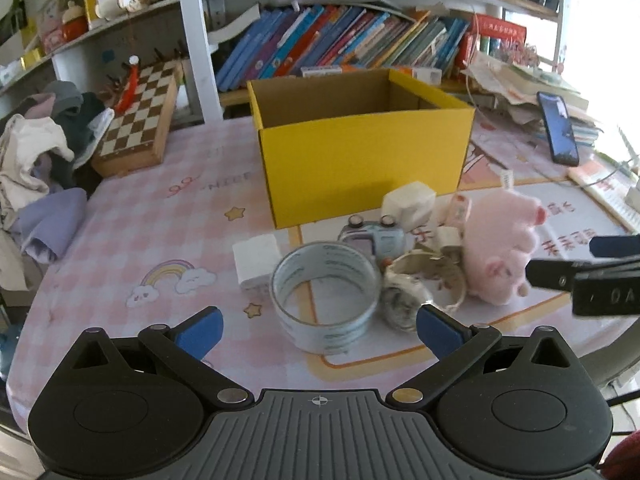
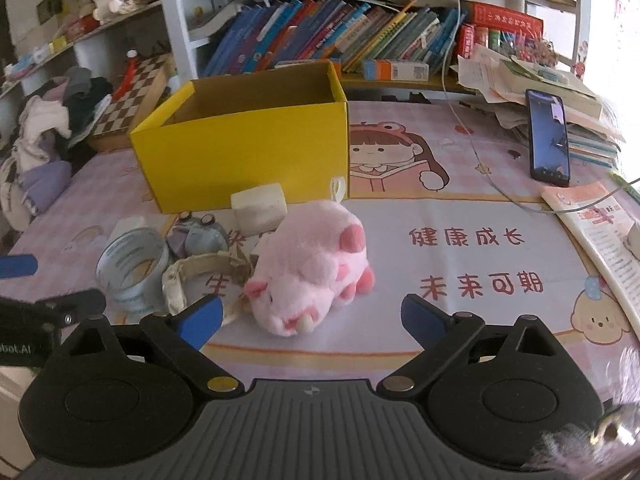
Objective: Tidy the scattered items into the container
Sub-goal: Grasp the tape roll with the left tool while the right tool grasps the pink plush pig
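An open yellow cardboard box (image 1: pixel 360 160) (image 2: pixel 248 152) stands on the table. In front of it lies a cluster: a clear tape roll (image 1: pixel 326 294) (image 2: pixel 132 268), a patterned tape roll (image 1: pixel 404 304), a beige ring (image 2: pixel 204 276), a grey toy car (image 1: pixel 374 236) (image 2: pixel 196 232), a white block (image 1: pixel 408 200) (image 2: pixel 259 208), a small white packet (image 1: pixel 256 258) and a pink plush pig (image 1: pixel 502 246) (image 2: pixel 312 268). My left gripper (image 1: pixel 320 330) is open just short of the clear tape roll. My right gripper (image 2: pixel 312 320) is open, with the pig's near end between its fingertips and no pad touching it.
A chessboard box (image 1: pixel 136 116) and a heap of clothes (image 1: pixel 40 168) lie at the left. A phone (image 2: pixel 548 136) leans on stacked papers at the right, with a cable (image 2: pixel 480 160) and a booklet (image 2: pixel 600 232) nearby. Bookshelves (image 1: pixel 340 40) stand behind the box.
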{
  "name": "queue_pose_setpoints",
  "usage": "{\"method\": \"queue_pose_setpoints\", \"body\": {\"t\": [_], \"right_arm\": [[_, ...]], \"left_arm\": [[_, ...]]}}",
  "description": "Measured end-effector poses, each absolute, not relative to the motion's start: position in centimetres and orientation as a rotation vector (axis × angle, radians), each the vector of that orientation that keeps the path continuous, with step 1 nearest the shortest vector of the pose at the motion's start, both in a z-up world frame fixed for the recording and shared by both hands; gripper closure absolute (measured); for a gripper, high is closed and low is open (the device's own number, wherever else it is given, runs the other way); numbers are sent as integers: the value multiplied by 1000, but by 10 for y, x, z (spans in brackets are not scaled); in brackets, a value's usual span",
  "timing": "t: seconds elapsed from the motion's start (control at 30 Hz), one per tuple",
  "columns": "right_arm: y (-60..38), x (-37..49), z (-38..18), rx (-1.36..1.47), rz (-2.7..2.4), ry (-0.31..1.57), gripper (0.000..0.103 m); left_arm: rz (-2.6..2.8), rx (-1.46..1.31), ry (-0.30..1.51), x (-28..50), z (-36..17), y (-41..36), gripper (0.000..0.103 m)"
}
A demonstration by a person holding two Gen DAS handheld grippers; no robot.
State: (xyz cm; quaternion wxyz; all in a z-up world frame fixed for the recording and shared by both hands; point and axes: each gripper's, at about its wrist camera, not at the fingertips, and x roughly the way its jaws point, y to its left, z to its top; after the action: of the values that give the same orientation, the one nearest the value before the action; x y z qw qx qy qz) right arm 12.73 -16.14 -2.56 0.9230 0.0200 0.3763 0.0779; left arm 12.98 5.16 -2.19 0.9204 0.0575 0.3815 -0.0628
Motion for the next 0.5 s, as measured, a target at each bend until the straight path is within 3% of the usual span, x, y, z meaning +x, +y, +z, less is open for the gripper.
{"method": "queue_pose_setpoints", "body": {"t": [0.5], "right_arm": [[-147,178,-41,121,-8,860,7]], "left_arm": [[-238,156,798,172,-46,74,8]]}}
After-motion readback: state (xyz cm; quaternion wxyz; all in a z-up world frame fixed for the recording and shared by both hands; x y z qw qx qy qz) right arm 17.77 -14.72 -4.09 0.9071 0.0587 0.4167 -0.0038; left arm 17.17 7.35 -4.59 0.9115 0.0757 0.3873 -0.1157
